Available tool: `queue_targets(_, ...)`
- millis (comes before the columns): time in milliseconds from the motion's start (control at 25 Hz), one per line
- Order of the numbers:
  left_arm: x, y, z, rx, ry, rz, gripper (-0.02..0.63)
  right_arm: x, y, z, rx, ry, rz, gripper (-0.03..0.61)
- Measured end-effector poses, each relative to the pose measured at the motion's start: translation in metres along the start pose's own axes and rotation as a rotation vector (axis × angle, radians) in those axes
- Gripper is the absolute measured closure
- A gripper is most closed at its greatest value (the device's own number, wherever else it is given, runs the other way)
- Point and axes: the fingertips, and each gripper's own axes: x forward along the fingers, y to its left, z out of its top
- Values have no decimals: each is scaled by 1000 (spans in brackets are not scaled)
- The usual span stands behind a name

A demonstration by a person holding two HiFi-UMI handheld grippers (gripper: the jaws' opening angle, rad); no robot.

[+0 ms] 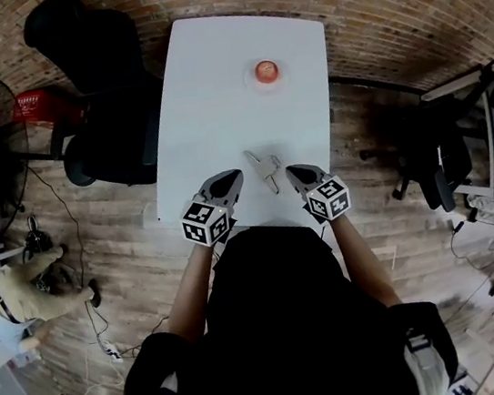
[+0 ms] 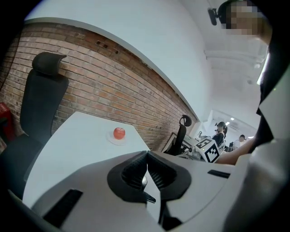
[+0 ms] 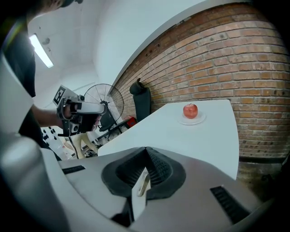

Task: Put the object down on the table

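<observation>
Left gripper (image 1: 229, 183) and right gripper (image 1: 297, 175), both pressed together and empty, flank the metal piece (image 1: 267, 170) by the tabletop's (image 1: 212, 87) near edge. One careless nudge could knock it off!

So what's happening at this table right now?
A person holds a tool in each hand over the near edge of the white table. Both the left tool and right tool have their jaws together, apparently gripping nothing. A metal utensil lies on the table between them; an apple sits on a plate farther back.
</observation>
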Motion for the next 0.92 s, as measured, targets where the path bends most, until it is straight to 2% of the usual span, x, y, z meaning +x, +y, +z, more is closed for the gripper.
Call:
queue_targets(360,21,-36,8,-2,-8,25,595,-28,-26,-1,-20,17,34,583)
queue_targets(920,23,-72,3,-25,-34,101,594,-52,-29,-3,-75,29,110,581)
